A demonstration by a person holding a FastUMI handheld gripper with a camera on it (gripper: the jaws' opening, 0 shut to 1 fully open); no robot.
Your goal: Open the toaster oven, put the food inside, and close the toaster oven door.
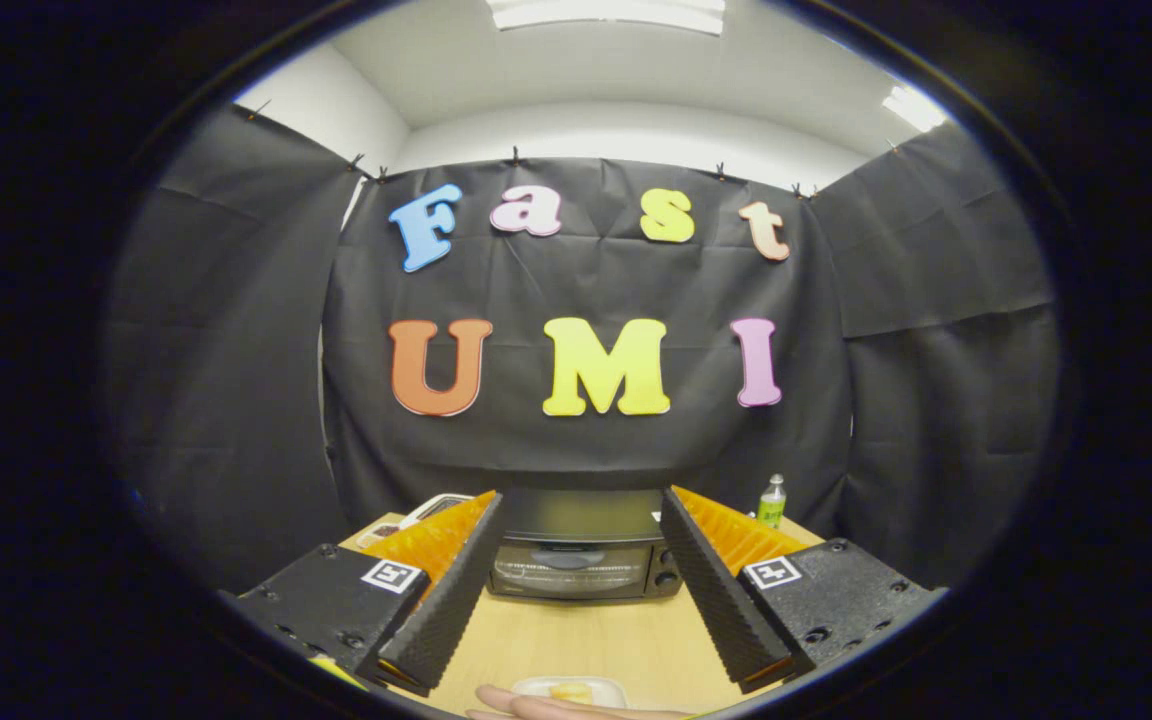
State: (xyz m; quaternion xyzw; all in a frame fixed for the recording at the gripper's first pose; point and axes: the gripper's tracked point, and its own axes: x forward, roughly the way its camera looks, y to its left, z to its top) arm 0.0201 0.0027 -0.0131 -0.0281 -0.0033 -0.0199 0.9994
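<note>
A black toaster oven (pixel 581 555) stands on the wooden table (pixel 586 640) beyond my fingers, its glass door shut and its knobs on the right. My gripper (pixel 581 505) is open, the fingers spread wide with the oven showing between them and nothing held. Close under the gripper, a small white plate (pixel 571 688) carries a piece of yellowish food (pixel 570 690). A person's hand (pixel 556 708) lies at the table's near edge right beside that plate.
A small green bottle (pixel 772 501) stands to the right of the oven near the back of the table. A white object with a red rim (pixel 431 507) sits left of the oven, partly hidden by my left finger. Black cloth walls close the booth.
</note>
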